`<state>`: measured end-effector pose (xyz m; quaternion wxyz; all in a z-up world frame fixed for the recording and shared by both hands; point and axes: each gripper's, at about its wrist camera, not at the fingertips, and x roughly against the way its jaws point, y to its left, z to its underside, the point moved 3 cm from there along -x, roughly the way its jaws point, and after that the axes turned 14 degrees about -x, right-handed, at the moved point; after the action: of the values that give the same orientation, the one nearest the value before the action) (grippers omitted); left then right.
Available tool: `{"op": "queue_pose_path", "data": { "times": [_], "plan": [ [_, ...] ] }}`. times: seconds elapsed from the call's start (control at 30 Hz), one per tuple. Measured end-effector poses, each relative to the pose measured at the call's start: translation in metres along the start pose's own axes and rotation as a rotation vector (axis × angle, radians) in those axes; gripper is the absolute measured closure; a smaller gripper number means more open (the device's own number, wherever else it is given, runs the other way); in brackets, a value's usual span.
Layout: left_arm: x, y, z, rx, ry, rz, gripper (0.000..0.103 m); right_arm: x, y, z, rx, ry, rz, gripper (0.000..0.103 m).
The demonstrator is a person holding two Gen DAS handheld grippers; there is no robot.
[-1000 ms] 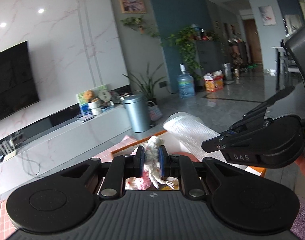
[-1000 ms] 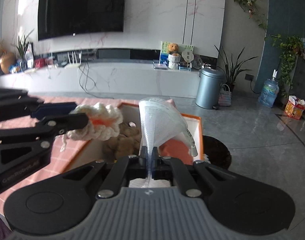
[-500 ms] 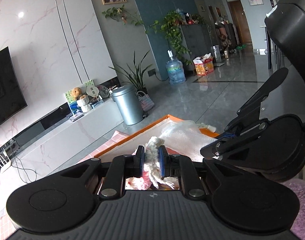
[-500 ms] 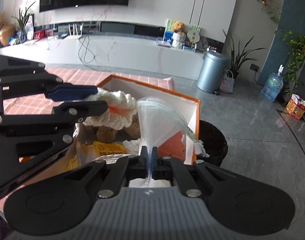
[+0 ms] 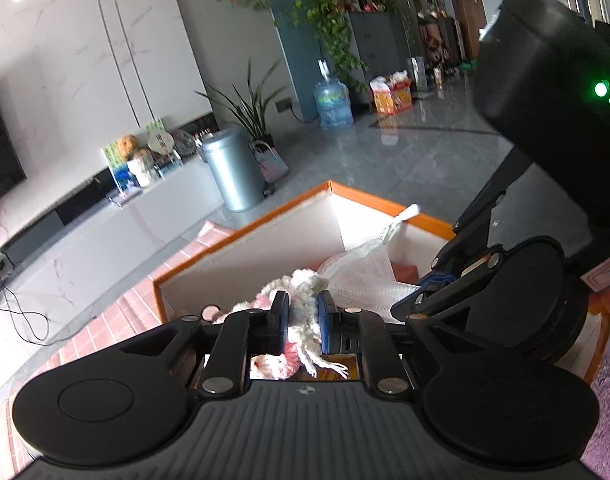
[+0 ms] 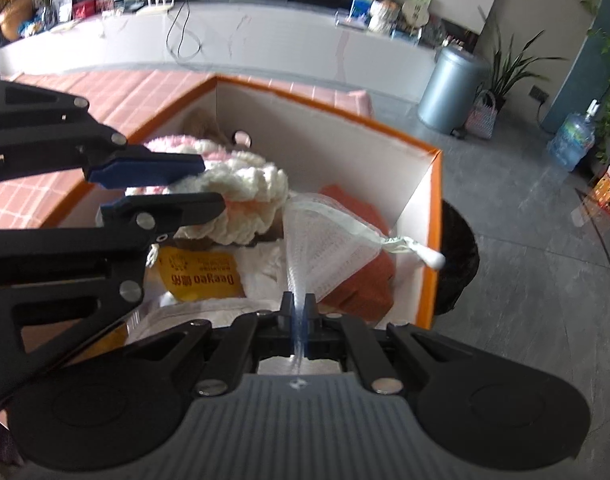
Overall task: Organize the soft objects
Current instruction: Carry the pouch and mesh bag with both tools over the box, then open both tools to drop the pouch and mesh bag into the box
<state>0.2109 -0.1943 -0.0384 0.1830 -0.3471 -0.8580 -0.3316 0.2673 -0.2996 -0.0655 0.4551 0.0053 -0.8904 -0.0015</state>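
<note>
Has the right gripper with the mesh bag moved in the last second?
Yes. The right gripper, shut on the mesh bag, has come down toward the orange-rimmed box; the bag now hangs inside its walls.

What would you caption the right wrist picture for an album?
Right gripper pinching a white mesh bag over the orange-rimmed box, left gripper holding a cream yarn bundle.

box (image 6: 433,240) crowded, open top, walls around
</note>
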Motion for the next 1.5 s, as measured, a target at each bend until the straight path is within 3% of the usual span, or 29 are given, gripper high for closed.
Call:
{"op": "queue_pose_path", "data": {
  "times": [0.37, 0.57, 0.7, 0.77, 0.9, 1.0, 1.17, 1.23, 1.5],
  "plan": [
    [-0.016, -0.001, 0.009, -0.011, 0.083, 0.064, 0.084, -0.019, 0.004, -0.004, 0.088, 0.068, 0.012, 0.097],
    [-0.017, -0.004, 0.015, -0.002, 0.125, 0.103, 0.075, -0.02, 0.007, -0.001, 0.123, 0.063, 0.021, 0.094],
    [-0.013, 0.001, 0.017, 0.02, 0.131, 0.108, 0.069, -0.012, 0.009, 0.0, 0.164, 0.04, 0.045, 0.067],
    [-0.009, 0.005, 0.018, 0.034, 0.131, 0.111, 0.064, -0.007, 0.009, 0.0, 0.173, 0.041, 0.044, 0.066],
    [0.001, 0.014, 0.016, 0.05, 0.133, 0.107, 0.049, 0.004, 0.009, 0.0, 0.195, 0.037, 0.052, 0.054],
    [0.011, 0.018, 0.012, 0.07, 0.116, 0.119, 0.046, 0.017, 0.01, 0.001, 0.215, 0.03, 0.047, 0.049],
    [0.03, 0.024, 0.005, 0.102, 0.083, 0.113, 0.043, 0.04, 0.013, 0.002, 0.238, 0.008, 0.035, 0.043],
    [0.037, 0.025, 0.002, 0.12, 0.071, 0.109, 0.042, 0.05, 0.013, 0.004, 0.242, -0.011, 0.034, 0.031],
    [0.065, 0.025, 0.0, 0.159, 0.019, 0.074, 0.041, 0.086, 0.019, 0.013, 0.213, -0.089, 0.039, 0.025]
  ]
}}
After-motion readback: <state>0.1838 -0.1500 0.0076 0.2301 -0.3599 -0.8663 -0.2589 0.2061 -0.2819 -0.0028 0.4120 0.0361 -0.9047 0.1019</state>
